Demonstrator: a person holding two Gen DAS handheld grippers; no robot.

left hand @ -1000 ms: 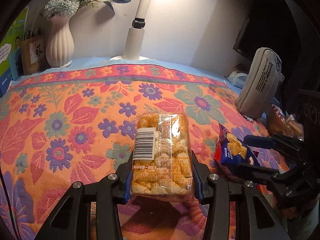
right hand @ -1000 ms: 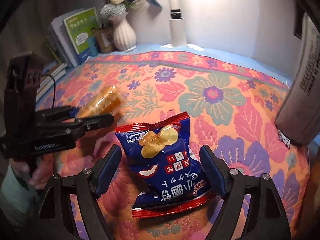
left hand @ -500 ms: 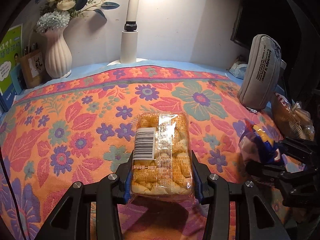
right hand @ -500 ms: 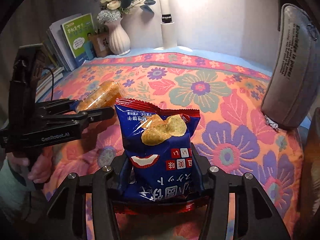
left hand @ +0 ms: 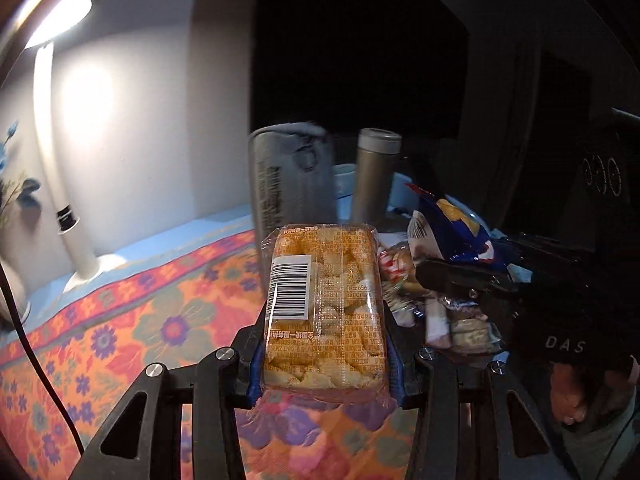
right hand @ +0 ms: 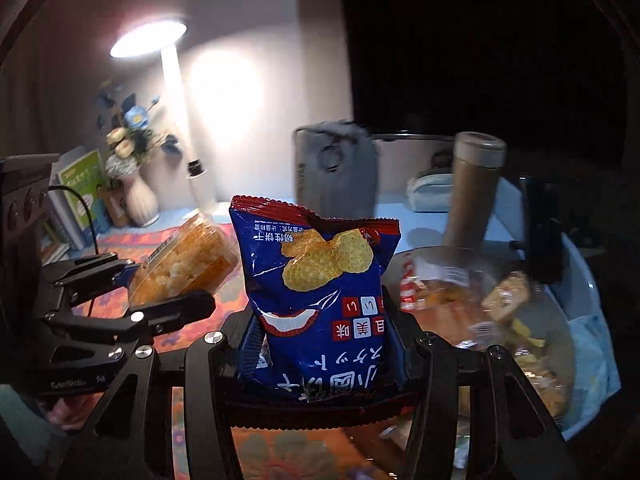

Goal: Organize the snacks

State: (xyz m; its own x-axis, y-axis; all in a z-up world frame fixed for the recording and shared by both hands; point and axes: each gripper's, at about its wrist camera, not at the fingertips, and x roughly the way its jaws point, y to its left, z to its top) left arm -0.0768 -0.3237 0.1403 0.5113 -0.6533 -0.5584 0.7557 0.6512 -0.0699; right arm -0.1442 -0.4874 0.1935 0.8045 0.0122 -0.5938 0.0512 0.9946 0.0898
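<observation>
Both jaws of each hand-held gripper clamp snacks: left (left hand: 323, 364) a pastry pack (left hand: 325, 308), right (right hand: 320, 354) a chip bag (right hand: 320, 292).

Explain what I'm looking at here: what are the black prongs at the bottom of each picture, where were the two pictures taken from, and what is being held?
No robot: a person holds a two-finger gripper in each hand, with a fisheye camera on each looking along its fingers. In the left wrist view, the left gripper clamps a clear pack of golden biscuits. In the right wrist view, the right gripper grips a blue chip bag. Below lies a floral cloth; at right a clear bowl already holds snacks. Behind stand a grey pouch, a flask, a lamp and a vase.
</observation>
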